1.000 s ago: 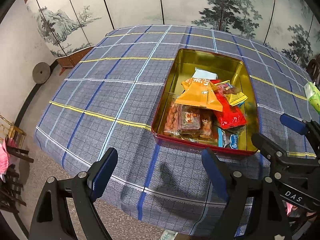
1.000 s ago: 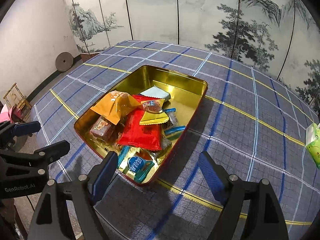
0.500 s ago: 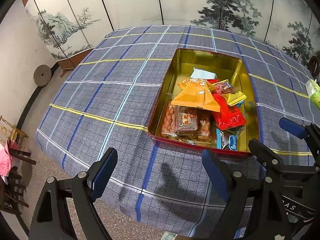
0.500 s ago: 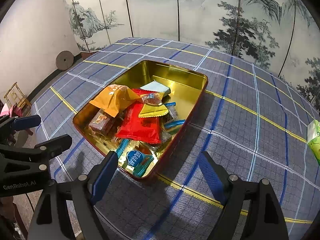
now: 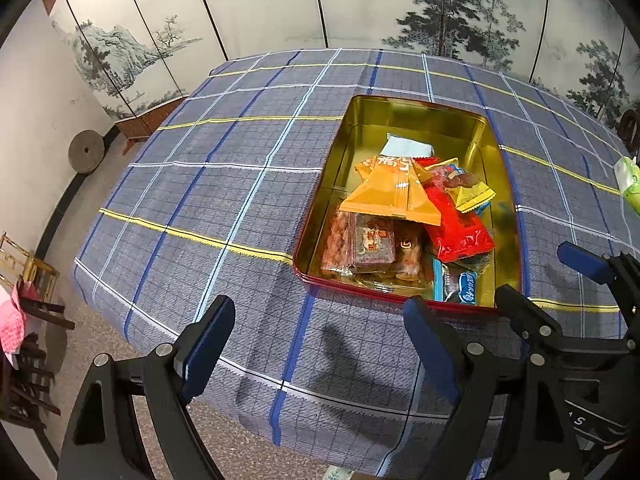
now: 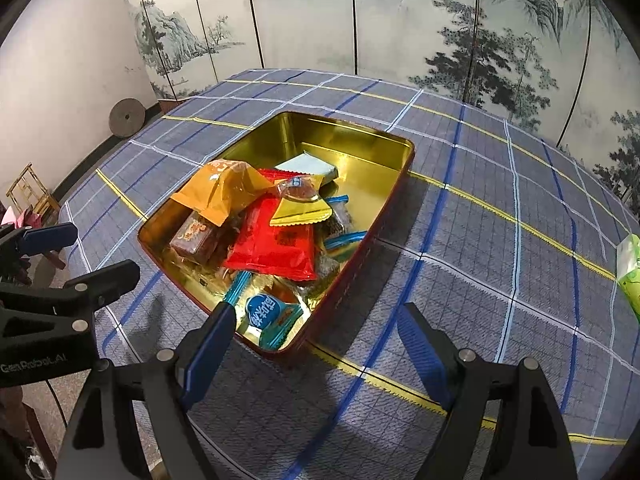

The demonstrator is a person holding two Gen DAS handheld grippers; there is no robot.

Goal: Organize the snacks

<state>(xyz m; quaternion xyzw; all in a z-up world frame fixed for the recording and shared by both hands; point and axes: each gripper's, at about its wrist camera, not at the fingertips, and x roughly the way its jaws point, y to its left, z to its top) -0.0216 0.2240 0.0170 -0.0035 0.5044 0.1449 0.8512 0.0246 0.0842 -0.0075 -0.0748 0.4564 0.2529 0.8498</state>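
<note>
A red tin with a gold inside (image 5: 416, 120) (image 6: 360, 136) sits on the blue plaid tablecloth. It holds several snack packets: an orange one (image 5: 394, 196) (image 6: 220, 192), a red one (image 5: 456, 228) (image 6: 272, 248), a yellow one (image 6: 300, 212), a blue one (image 6: 268, 316) and a dark box (image 5: 372, 240). My left gripper (image 5: 320, 344) is open and empty, held above the table's near edge, short of the tin. My right gripper (image 6: 312, 340) is open and empty over the tin's near corner. Each gripper shows in the other's view.
A green packet (image 5: 628, 180) (image 6: 630, 268) lies at the table's right edge. A painted folding screen (image 5: 360, 0) stands behind the table. A stone disc (image 5: 86, 151) leans on the wall at left, and a small wooden rack (image 5: 28, 272) stands on the floor.
Both grippers have drawn back a little from the tin and stayed open. The tin and its packets have not moved.
</note>
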